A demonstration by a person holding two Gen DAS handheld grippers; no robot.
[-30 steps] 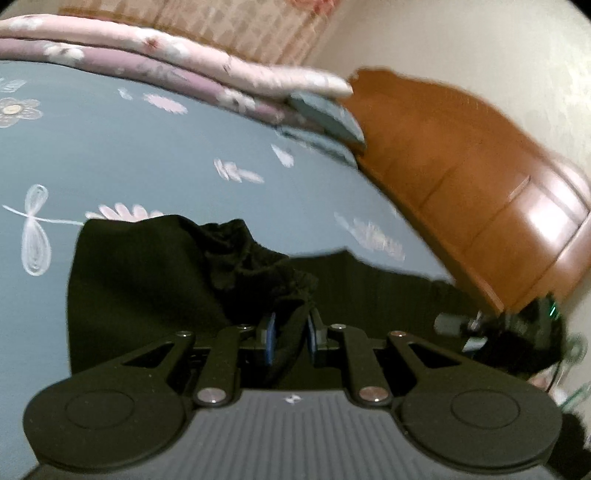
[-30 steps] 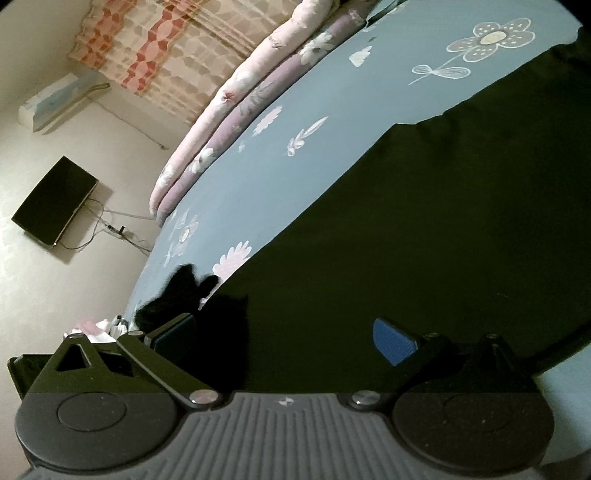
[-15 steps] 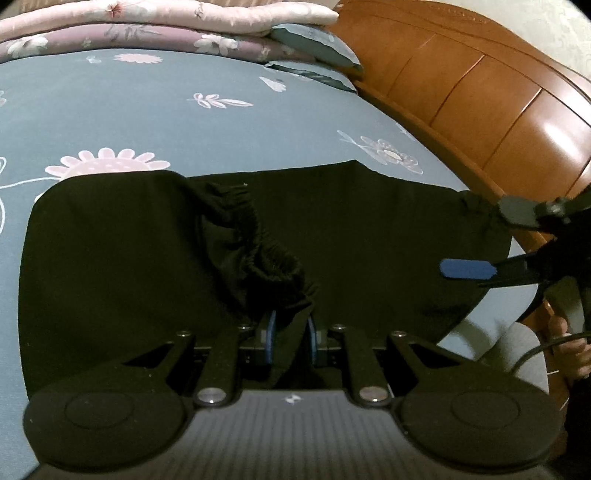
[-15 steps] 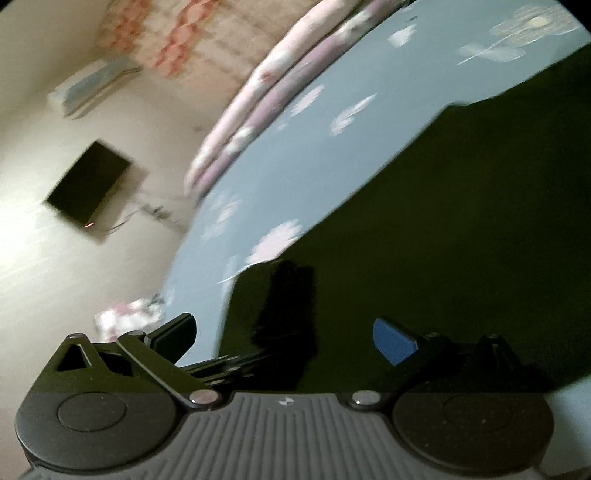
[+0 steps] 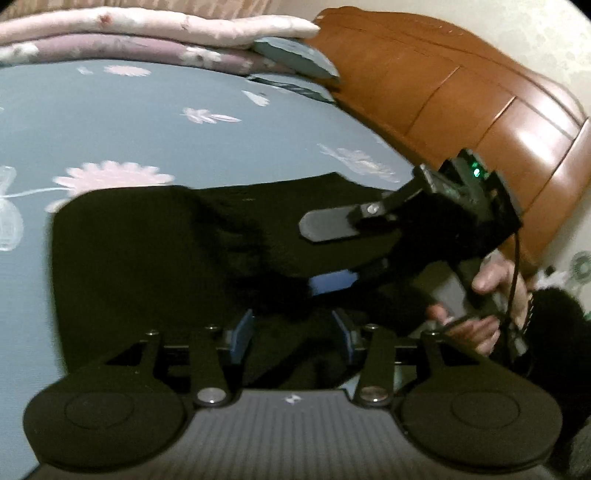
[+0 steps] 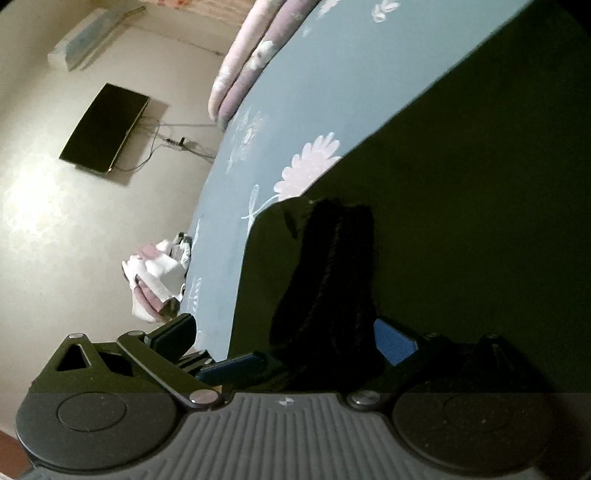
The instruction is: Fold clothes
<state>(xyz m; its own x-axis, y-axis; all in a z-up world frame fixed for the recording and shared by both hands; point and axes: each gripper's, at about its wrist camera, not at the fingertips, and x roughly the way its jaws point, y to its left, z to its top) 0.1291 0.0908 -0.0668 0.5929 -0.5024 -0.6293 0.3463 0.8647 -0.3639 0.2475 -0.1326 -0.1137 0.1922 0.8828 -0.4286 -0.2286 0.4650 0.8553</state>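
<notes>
Black garment (image 5: 155,258) on bed (image 5: 147,122): soft, limp, light; both grippers' jaws apart w/ bunched cloth between; grab near waistband (image 6: 332,266).

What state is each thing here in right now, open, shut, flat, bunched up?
Left gripper: open, black cloth between its pads.
Right gripper: open, straddling the bunched cloth.
Black garment: mostly flat on the bed, one part gathered into a ridge.
Quilts: folded and stacked.
Wall screen: dark.
</notes>
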